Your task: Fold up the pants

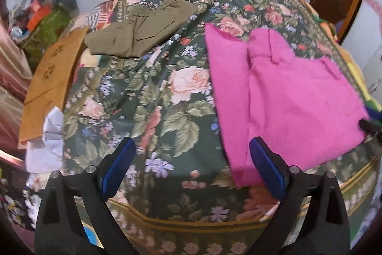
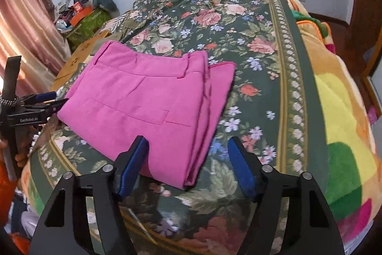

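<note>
Pink pants (image 1: 286,92) lie folded into a flat stack on the floral bedspread (image 1: 162,92); they also show in the right wrist view (image 2: 143,97), waistband at the far side. My left gripper (image 1: 191,147) is open and empty, hovering at the stack's near left edge. My right gripper (image 2: 187,145) is open and empty, just above the stack's near right corner. The left gripper also shows at the left edge of the right wrist view (image 2: 57,98), beside the pants.
Olive pants (image 1: 140,35) lie crumpled at the bed's far left. A cardboard box (image 1: 52,78) and white paper (image 1: 47,142) sit off the left edge. A cluttered pile (image 2: 81,13) stands by the curtain. A colourful blanket (image 2: 339,116) covers the right side.
</note>
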The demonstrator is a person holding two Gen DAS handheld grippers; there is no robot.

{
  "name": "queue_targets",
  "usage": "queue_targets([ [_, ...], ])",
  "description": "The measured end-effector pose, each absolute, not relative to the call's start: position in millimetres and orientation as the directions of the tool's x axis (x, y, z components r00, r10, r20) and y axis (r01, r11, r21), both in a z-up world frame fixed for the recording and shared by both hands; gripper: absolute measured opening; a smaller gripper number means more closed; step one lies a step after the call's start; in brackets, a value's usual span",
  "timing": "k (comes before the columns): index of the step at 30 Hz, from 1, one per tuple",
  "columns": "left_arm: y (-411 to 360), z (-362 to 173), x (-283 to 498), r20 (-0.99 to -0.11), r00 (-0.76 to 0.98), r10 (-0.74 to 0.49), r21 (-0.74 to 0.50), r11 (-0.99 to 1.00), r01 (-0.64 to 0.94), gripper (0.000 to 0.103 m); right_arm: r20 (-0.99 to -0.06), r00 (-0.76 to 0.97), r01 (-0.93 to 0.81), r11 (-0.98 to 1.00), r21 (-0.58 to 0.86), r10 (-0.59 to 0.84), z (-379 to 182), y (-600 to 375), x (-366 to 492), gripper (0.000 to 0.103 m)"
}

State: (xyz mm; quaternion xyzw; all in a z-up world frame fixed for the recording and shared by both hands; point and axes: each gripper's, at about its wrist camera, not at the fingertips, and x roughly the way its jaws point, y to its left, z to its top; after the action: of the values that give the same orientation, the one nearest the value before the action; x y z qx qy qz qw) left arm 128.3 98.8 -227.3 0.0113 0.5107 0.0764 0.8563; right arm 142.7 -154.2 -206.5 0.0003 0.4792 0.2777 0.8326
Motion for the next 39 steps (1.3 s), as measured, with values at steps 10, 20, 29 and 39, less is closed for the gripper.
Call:
queue_targets([
  [10, 123, -220, 119, -0.865, 0.466, 0.188, 0.14, 0.981, -0.136, 0.081, -0.809, 0.449, -0.423, 0.888, 0.181, 0.379, -194, -163, 137, 0.066],
  [20, 101, -184, 155, -0.834, 0.552, -0.016, -0.012, 1.0, 0.011, 0.082, -0.805, 0.464, -0.368, 0.907, 0.202, 0.368, -172, -161, 161, 0.066],
  [29, 86, -225, 195, -0.888, 0.447, -0.105, -0.103, 0.994, 0.03, 0.082, -0.845, 0.365, -0.358, 0.897, 0.26, 0.39, -206, -145, 179, 0.07],
  [39, 87, -235, 208, -0.872, 0.423, -0.248, -0.255, 0.966, 0.041, 0.053, -0.822, 0.345, -0.402, 0.863, 0.306, 0.452, -218, -134, 189, 0.046],
])
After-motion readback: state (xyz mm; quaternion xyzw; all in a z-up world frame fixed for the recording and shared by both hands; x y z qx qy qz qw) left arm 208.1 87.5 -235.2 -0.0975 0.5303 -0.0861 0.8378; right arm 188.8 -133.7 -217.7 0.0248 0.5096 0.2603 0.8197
